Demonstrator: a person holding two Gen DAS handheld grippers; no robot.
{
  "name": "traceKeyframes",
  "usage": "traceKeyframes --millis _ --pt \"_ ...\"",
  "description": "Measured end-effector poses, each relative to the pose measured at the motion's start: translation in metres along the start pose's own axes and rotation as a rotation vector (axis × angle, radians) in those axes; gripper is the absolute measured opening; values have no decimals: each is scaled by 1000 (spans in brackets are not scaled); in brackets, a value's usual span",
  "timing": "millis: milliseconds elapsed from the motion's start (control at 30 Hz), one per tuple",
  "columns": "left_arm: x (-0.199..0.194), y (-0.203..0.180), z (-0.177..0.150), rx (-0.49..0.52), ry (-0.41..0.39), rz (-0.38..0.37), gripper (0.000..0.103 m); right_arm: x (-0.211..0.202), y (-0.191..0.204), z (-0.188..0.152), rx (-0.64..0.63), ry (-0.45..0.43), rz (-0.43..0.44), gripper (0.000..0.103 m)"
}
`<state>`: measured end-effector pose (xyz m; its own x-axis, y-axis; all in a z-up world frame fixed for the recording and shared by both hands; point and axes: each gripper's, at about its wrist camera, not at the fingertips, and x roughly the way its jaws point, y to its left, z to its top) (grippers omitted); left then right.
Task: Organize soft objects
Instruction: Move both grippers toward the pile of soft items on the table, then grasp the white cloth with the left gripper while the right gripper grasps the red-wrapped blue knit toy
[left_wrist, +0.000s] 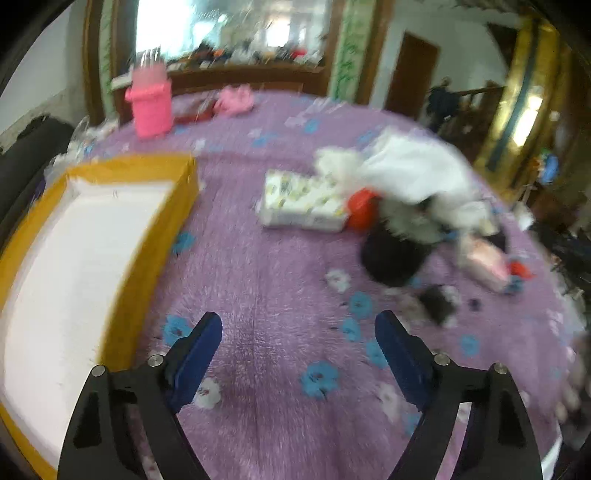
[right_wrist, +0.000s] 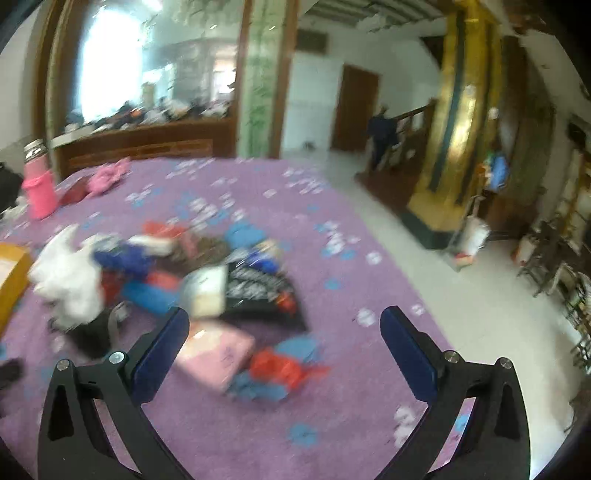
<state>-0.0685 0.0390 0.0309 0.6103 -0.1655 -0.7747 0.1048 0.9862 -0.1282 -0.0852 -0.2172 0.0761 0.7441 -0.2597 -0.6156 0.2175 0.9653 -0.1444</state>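
A pile of soft objects lies on a purple flowered blanket. In the left wrist view I see white cloth, a black round item, a red item and a white patterned pack. A yellow-rimmed box with a white inside sits at the left. My left gripper is open and empty above the blanket. In the right wrist view the pile shows white fluffy cloth, a pink pack, a black printed cloth and red and blue pieces. My right gripper is open and empty over the pile.
A pink bottle and pink cloth sit at the blanket's far side. The box's yellow corner shows at the left of the right wrist view. The blanket's right edge meets a pale floor, with a gold column beyond.
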Motion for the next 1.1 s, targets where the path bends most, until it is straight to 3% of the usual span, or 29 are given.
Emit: traceKeyframes --millis 133,233,300,533,567,600,700,767,967,1100 --pt "-47 8 1 24 -92 -34 86 23 -19 -8 108 -9 -37 103" --pt "-70 9 26 23 -103 -90 86 19 -32 -7 150 -26 -15 103" --pt "-77 -2 43 51 -103 -68 86 17 -35 -7 152 -34 -22 103" --pt "-27 -66 102 157 -34 -43 85 29 -34 -9 142 16 -18 103" --pt "-13 -72 111 161 -19 -23 83 29 -34 -9 144 19 -15 103" --pt "-1 -77 113 161 1 10 69 30 -34 -10 146 21 -13 103" --pt "28 -85 114 212 103 63 67 27 -36 -10 154 18 -5 103" --pt "25 -79 112 198 134 20 67 28 -36 -11 166 19 10 103" --pt "-35 -59 81 274 62 48 67 38 -36 -14 182 70 59 103" --pt "-49 -30 64 210 23 8 65 39 -34 -16 180 77 57 103"
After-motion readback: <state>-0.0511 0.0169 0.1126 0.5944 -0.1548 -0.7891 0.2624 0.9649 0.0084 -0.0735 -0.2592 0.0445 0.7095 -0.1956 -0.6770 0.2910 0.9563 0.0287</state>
